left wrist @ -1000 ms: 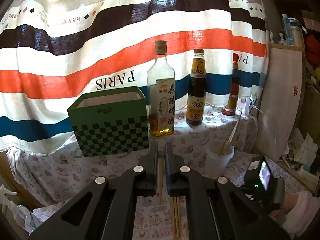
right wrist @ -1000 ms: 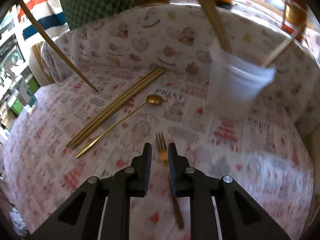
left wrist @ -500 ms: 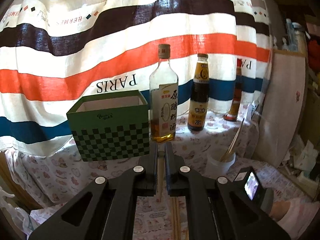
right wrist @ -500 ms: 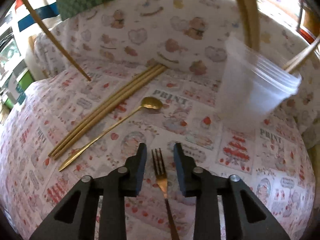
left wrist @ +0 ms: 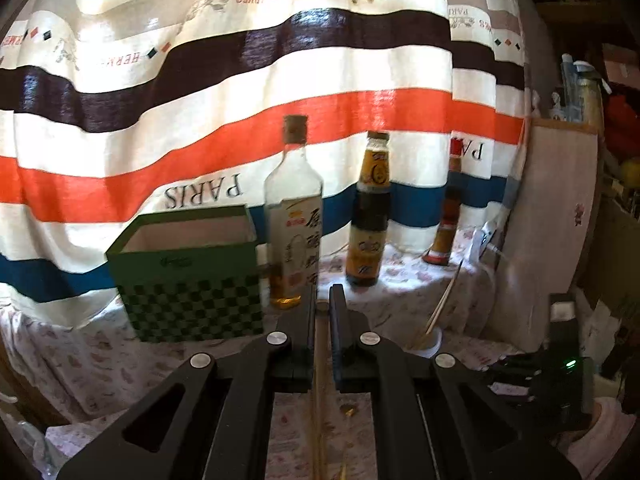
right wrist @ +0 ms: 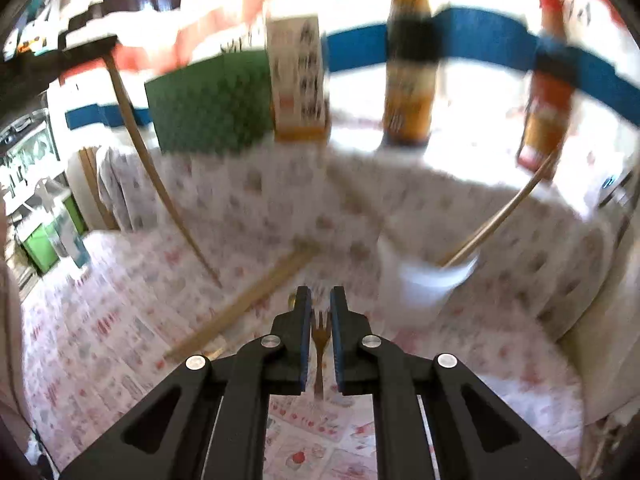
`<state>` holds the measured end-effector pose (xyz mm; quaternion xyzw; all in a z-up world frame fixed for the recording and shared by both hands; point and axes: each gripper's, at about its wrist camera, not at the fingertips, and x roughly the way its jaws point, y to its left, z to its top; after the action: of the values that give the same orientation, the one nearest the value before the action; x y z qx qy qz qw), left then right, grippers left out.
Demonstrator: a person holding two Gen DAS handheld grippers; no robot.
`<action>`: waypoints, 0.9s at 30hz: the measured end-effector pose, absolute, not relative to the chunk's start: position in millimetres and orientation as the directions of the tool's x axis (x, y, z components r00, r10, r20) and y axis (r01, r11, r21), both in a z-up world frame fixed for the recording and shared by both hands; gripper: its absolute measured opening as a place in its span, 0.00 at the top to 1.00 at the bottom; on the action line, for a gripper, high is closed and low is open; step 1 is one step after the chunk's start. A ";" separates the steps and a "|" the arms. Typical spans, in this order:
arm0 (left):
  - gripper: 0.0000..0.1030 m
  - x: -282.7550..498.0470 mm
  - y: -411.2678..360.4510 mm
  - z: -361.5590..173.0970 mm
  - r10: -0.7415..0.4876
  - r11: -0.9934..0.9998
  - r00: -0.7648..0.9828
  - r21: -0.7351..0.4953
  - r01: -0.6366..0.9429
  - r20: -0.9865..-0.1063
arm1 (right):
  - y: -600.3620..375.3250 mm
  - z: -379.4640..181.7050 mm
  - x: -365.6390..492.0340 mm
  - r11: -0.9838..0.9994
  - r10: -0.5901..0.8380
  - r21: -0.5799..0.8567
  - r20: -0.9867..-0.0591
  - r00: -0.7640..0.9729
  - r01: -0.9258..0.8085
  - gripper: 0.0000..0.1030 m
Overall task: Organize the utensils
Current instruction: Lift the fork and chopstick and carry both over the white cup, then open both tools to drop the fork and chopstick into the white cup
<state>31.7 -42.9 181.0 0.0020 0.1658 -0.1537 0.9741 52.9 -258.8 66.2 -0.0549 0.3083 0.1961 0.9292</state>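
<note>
My left gripper (left wrist: 320, 300) is shut on a wooden chopstick (left wrist: 319, 380) and holds it upright above the table; the same chopstick (right wrist: 148, 168) hangs at the left of the right wrist view. My right gripper (right wrist: 320, 300) is shut on a gold fork (right wrist: 319, 340), tines forward, lifted off the cloth. A white plastic cup (right wrist: 424, 284) with a chopstick (right wrist: 500, 212) in it stands just right of the gripper; it also shows in the left wrist view (left wrist: 426, 344). More chopsticks (right wrist: 248, 300) lie on the cloth to the left.
A green checkered box (left wrist: 188, 272), open on top, stands at the back left. Three bottles (left wrist: 294, 216) (left wrist: 368, 216) (left wrist: 450, 208) stand along the striped curtain. The table has a printed cloth (right wrist: 120, 320). A gold spoon bowl (right wrist: 293, 300) peeks beside the right gripper's left finger.
My right gripper has closed on the fork and lifted it, tilting up toward the bottles and cup. My left gripper has risen a little with the chopstick.
</note>
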 end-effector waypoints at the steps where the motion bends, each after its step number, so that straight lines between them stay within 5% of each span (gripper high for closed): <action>1: 0.95 34.1 -46.1 184.8 -0.303 0.952 0.899 -0.053 0.302 -0.315 | -259.7 75.2 52.5 0.918 0.332 0.017 -0.579 0.744 -0.396 0.90; 10: 0.95 73.3 -82.1 221.0 -0.371 0.929 0.893 -0.100 0.357 -0.256 | -288.3 145.5 79.4 0.951 0.295 0.046 -0.429 0.854 -0.305 0.90; 17: 0.95 109.4 -101.9 242.0 -0.453 0.887 0.874 -0.183 0.423 -0.174 | -309.0 149.5 106.7 0.970 0.244 0.087 -0.346 0.906 -0.228 0.90; 21: 0.95 124.2 -112.7 233.5 -0.484 0.870 0.859 -0.192 0.453 -0.167 | -321.1 136.1 126.7 0.966 0.255 0.132 -0.367 0.894 -0.221 0.90; 27: 0.95 150.7 -128.5 179.6 -0.506 0.859 0.818 -0.244 0.450 -0.272 | -337.1 106.5 157.1 0.959 0.281 0.173 -0.488 0.827 -0.223 0.90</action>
<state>150.7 -128.5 179.6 -0.0848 0.1658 -0.2516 0.9498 157.1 -337.1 106.5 0.0545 0.2631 0.1321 0.9541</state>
